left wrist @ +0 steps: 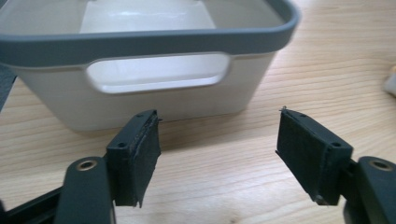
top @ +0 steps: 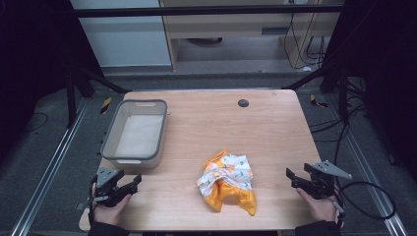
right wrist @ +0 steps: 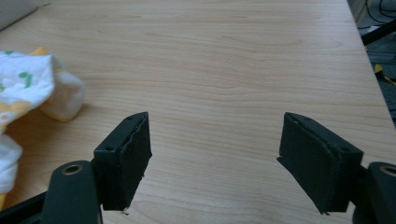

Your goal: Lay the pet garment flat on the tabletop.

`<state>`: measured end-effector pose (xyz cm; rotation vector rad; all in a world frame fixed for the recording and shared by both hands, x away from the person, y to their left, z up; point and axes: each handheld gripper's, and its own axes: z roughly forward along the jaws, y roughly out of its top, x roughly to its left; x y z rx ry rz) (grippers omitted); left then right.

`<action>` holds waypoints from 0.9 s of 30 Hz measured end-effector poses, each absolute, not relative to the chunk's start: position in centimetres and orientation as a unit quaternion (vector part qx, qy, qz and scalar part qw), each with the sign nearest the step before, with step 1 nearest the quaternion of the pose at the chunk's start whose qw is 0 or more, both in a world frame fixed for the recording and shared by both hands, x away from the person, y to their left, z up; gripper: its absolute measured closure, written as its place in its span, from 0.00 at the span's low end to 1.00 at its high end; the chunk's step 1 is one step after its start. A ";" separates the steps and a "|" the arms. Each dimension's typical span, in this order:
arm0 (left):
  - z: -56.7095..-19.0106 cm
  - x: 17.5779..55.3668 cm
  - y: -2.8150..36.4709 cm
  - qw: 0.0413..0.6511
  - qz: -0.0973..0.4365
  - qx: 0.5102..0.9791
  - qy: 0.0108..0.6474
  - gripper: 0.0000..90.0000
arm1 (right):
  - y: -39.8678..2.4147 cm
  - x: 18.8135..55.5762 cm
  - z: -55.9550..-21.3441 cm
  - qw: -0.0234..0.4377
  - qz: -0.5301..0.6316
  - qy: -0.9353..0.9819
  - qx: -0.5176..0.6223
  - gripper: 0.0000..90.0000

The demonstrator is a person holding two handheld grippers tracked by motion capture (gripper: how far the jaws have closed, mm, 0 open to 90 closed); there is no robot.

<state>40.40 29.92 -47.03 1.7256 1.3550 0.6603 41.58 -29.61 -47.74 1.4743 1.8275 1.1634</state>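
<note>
Crumpled orange-and-white cloth [top: 228, 181] between the grippers: orange underside, white face with small green and orange motifs. Rectangular plastic bin [top: 109, 139] ahead of the left gripper: grey rim, off-white walls. Wooden table [top: 221, 123]: light, grained.

I see wood table [top: 275, 123] w/ small dark round disc [top: 243, 103] near far edge, centre-right. Black cables [top: 364, 196] on grey floor [top: 44, 147] at right; black frame bar [top: 206, 10] across the back.

Table [top: 275, 123]: pale wood-grain top, smooth, matt | Bin [left wrist: 154, 100]: smooth white plastic, slight sheen; matt grey rim | Cloth [top: 228, 181]: soft crumpled fabric, orange with white printed side | Left gripper [left wrist: 219, 154] and right gripper [right wrist: 217, 161]: matt black pads, rough-edged
</note>
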 end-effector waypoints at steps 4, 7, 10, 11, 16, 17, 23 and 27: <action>-46.8 39.8 29.1 0.423 0.252 0.695 0.523 0.38 | -29.0 41.4 -47.5 0.250 0.437 0.681 0.532 0.31; -46.6 39.6 28.3 0.423 0.247 0.709 0.508 0.40 | -28.4 41.3 -47.4 0.242 0.439 0.694 0.517 0.34; -46.4 39.2 27.5 0.427 0.241 0.722 0.489 0.42 | -27.7 41.2 -47.0 0.235 0.443 0.704 0.502 0.36; -46.3 39.1 27.2 0.426 0.242 0.726 0.483 0.43 | -27.3 41.1 -46.8 0.229 0.447 0.709 0.494 0.38; -46.0 39.1 25.9 0.434 0.225 0.738 0.465 0.44 | -26.7 41.1 -46.2 0.221 0.456 0.715 0.481 0.39; -45.8 39.2 25.4 0.440 0.222 0.740 0.458 0.45 | -26.5 41.1 -45.9 0.222 0.460 0.715 0.478 0.39; -45.0 39.9 24.1 0.452 0.218 0.740 0.448 0.43 | -26.0 41.6 -45.1 0.225 0.462 0.717 0.471 0.40; -44.1 40.7 22.9 0.453 0.220 0.746 0.435 0.44 | -25.3 42.4 -44.0 0.227 0.465 0.725 0.455 0.41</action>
